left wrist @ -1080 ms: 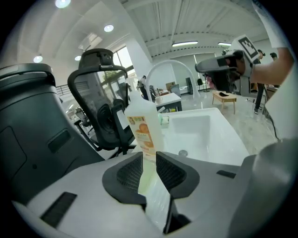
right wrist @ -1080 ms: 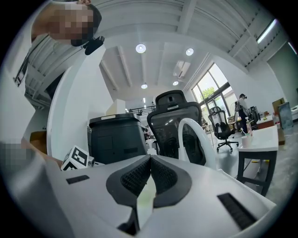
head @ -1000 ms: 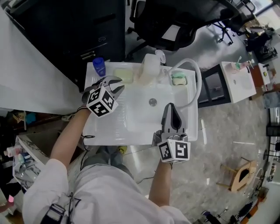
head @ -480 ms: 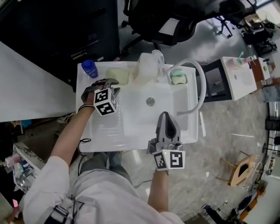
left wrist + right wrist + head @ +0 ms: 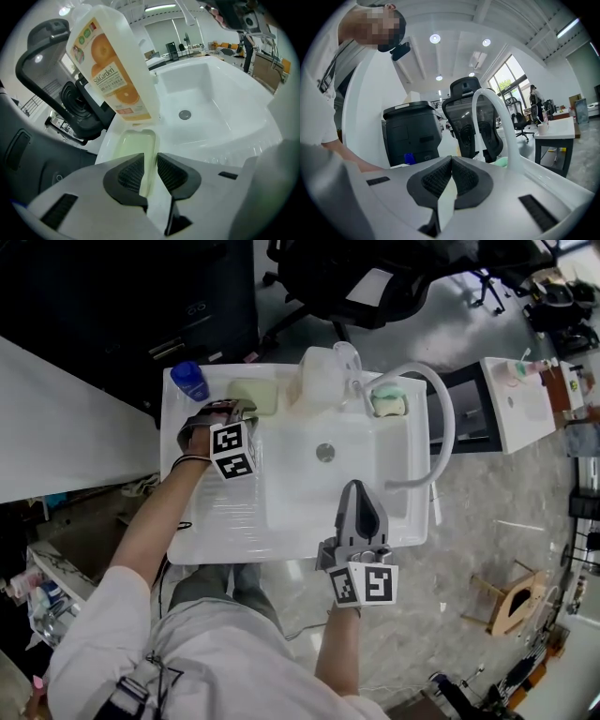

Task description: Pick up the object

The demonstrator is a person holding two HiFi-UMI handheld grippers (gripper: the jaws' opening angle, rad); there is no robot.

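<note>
Left tongs (image 5: 150, 158) hover just above the pale yellow dish (image 5: 134, 146) at the counter's (image 5: 217, 521) back edge (jug (image 5: 110, 65) right beside it), jaws a sliver apart, empty. Right tongs (image 5: 451, 163) are pressed together, empty, near the front edge.

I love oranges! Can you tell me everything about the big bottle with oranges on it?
The bottle is a big jug of cloudy see-through plastic, with a label showing orange slices. It stands upright on the back edge of the white sink, just behind a pale green tray. Nothing is holding it: the left claw, a little open, points at the tray.
</note>
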